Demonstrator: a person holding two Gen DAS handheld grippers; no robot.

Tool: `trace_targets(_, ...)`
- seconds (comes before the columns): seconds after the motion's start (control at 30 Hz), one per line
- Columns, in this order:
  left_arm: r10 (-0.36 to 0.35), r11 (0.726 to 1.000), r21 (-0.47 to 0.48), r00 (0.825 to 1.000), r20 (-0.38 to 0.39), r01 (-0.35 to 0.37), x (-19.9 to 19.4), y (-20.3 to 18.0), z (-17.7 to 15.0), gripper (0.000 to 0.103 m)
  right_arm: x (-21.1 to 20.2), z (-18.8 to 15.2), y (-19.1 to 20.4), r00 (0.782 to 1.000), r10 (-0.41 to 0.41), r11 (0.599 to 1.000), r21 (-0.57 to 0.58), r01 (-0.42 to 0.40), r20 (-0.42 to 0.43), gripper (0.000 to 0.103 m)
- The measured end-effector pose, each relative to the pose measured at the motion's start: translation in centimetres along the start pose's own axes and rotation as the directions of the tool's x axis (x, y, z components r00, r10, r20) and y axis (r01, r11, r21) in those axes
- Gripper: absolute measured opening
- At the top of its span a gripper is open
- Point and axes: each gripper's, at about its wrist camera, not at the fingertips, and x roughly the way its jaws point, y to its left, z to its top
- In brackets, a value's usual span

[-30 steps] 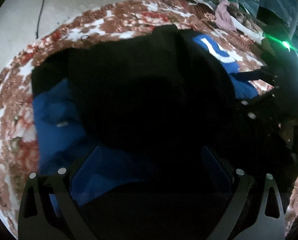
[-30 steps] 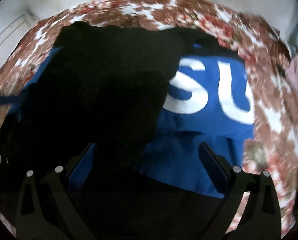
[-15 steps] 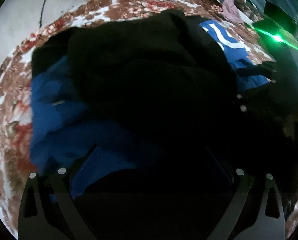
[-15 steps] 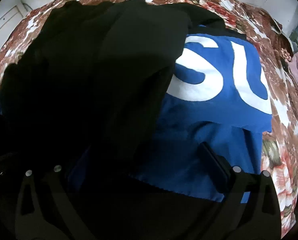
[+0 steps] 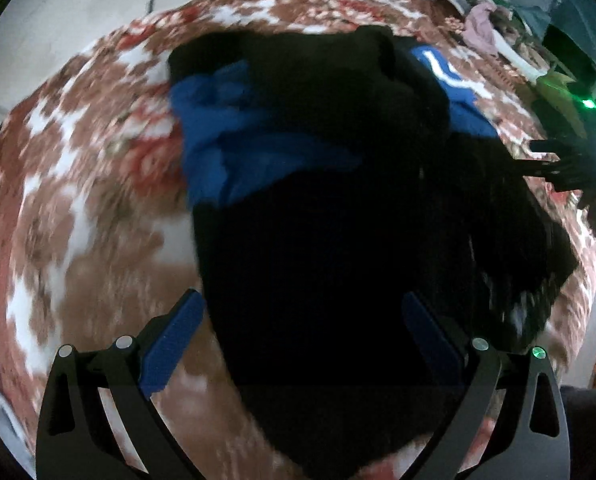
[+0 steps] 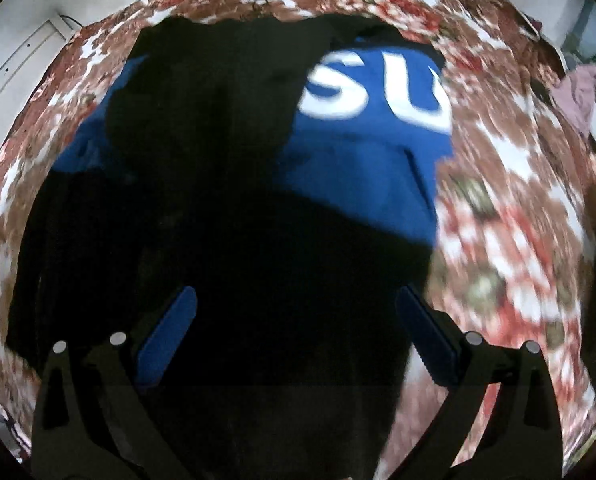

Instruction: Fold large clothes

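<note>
Both units look spread wide: the left hand-held gripper shows its blue pads far apart with black cloth between them, and the right hand-held gripper stands the same way over dark fabric, though the cloth is so dark that I cannot tell whether either one pinches any of it. A black garment lies across a blue garment with large white letters, both on a bed covered by a brown, red and white floral bedspread. In the left wrist view the blue cloth shows at the black garment's far left and far right. Pinkish clothes lie heaped at the far edge.
</note>
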Motion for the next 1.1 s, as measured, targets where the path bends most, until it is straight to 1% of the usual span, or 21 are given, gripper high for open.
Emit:
trace_targets(0.07,0.007,0.999,-0.033,0.999,-0.035,-0.008,0.0,0.6,-2.4,0.098,-0.8,-2.3,-1.0,1.000,-0.008,1.000,0.005,0.009,-0.020,0.098)
trace_targets(0.17,0.015,0.997,-0.076,0.996,-0.082,-0.021,0.4,1.1,-5.5,0.098,-1.6,-4.6,-2.8,0.999,-0.018,0.999,-0.027,0.017,-0.034,0.098)
trace_targets(0.27,0.012,0.994,-0.107,0.995,-0.102,-0.023,0.3,1.2,-7.6,0.098,-2.1,-6.4,-4.8,0.998,-0.003,0.999,-0.039,0.001,-0.059,0.098)
trace_targets(0.4,-0.005,0.987,-0.161,0.992,-0.126,-0.015,0.2,1.4,-9.9,0.098,-2.7,-8.9,-6.5,0.992,0.067,0.998,0.000,-0.067,-0.110,0.098)
trace_targets(0.47,-0.026,0.978,-0.207,0.991,-0.130,-0.001,0.4,1.7,-10.7,0.098,-2.8,-10.2,-6.9,0.983,0.126,0.992,0.041,-0.121,-0.132,0.098)
trace_targets(0.5,-0.046,0.970,-0.245,0.991,-0.128,0.013,0.5,2.0,-11.1,0.098,-2.5,-10.9,-6.9,0.977,0.160,0.986,0.063,-0.152,-0.143,0.098)
trace_targets(0.53,-0.070,0.957,-0.287,0.990,-0.125,0.031,0.7,2.4,-11.5,0.098,-2.4,-11.3,-6.8,0.973,0.177,0.983,0.073,-0.167,-0.150,0.098)
trace_targets(0.6,-0.122,0.925,-0.373,0.986,-0.113,0.072,1.2,3.4,-12.2,0.098,-1.7,-12.0,-6.4,0.961,0.224,0.973,0.091,-0.211,-0.164,0.098)
trace_targets(0.7,-0.191,0.884,-0.449,0.977,-0.097,0.128,2.1,4.3,-12.8,0.098,-0.5,-12.6,-5.7,0.943,0.275,0.958,0.130,-0.254,-0.187,0.098)
trace_targets(0.73,-0.204,0.878,-0.456,0.975,-0.090,0.142,2.3,4.3,-12.9,0.098,-0.1,-12.7,-5.7,0.943,0.269,0.960,0.134,-0.245,-0.197,0.096)
trace_targets(0.8,-0.224,0.875,-0.454,0.972,-0.077,0.166,2.5,4.1,-12.8,0.097,0.3,-12.8,-5.6,0.953,0.224,0.971,0.132,-0.200,-0.206,0.096)
trace_targets(0.87,-0.234,0.881,-0.440,0.969,-0.081,0.175,2.9,3.8,-12.8,0.097,0.7,-13.0,-5.8,0.945,0.257,0.959,0.172,-0.224,-0.203,0.093)
trace_targets(1.0,-0.258,0.887,-0.416,0.962,-0.089,0.199,3.7,3.1,-13.1,0.097,1.2,-13.5,-6.6,0.935,0.295,0.939,0.241,-0.246,-0.195,0.092)
trace_targets(1.07,-0.266,0.887,-0.412,0.960,-0.085,0.209,3.7,2.9,-13.0,0.097,1.0,-13.7,-6.7,0.933,0.308,0.933,0.248,-0.259,-0.184,0.083)
trace_targets(1.1,-0.278,0.882,-0.415,0.958,-0.076,0.223,3.7,2.7,-12.9,0.097,0.8,-13.8,-6.9,0.932,0.313,0.933,0.244,-0.265,-0.184,0.082)
